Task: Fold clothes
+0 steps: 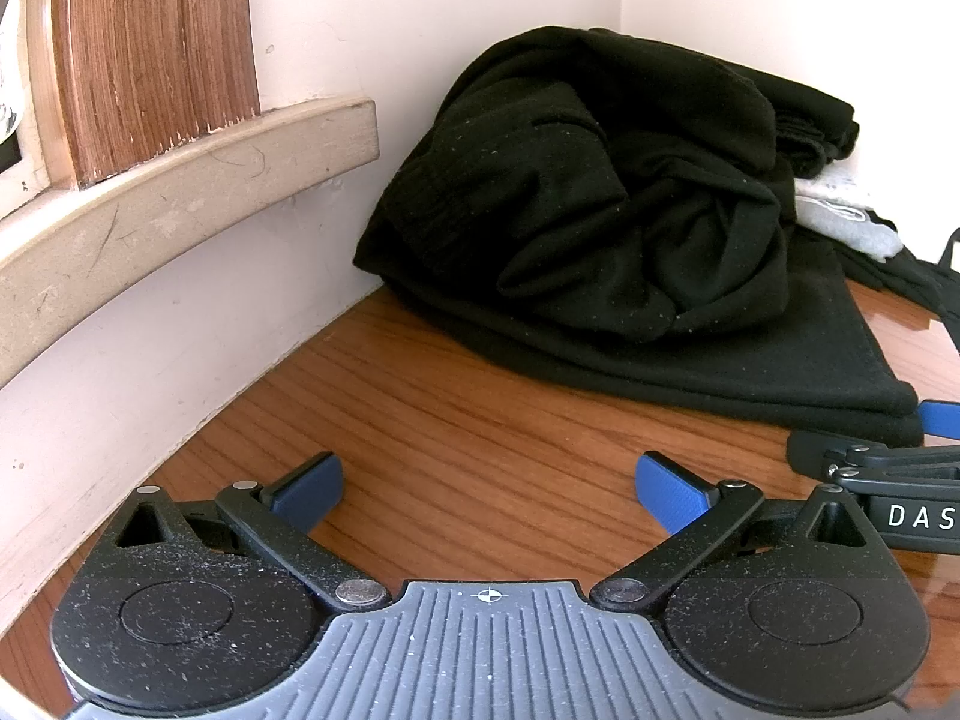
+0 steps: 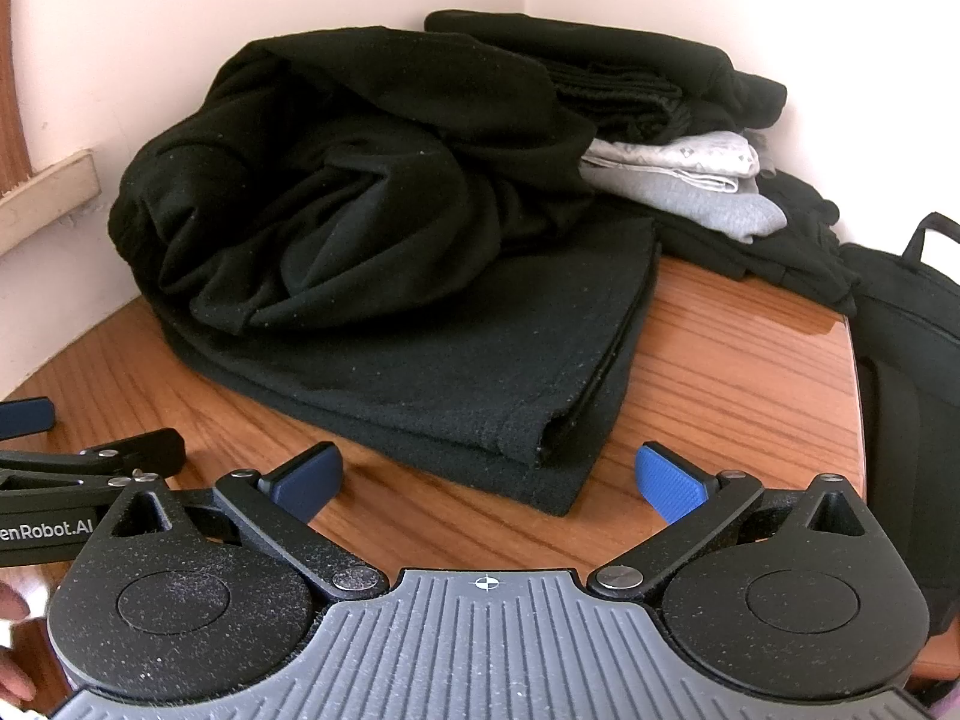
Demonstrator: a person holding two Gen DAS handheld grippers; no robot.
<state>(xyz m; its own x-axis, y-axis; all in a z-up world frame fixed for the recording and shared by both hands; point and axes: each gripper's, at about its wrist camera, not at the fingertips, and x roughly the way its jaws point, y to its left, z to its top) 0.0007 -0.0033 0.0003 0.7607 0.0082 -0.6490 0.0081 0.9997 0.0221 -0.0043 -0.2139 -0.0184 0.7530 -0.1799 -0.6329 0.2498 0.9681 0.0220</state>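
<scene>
Both claws are hovering low over the wooden table (image 2: 720, 360), the left claw (image 1: 489, 492) and the right claw (image 2: 489, 489) each spread wide and gripping nothing. The black garment (image 2: 372, 192) is lying bunched in the corner on top of a flat folded black piece (image 2: 456, 396), touching it. That is where trouble is waiting: a claw biting too deep is likely catching both layers and dragging the folded one askew. The stack of folded clothes (image 2: 678, 180) just beside is also risking a knock.
</scene>
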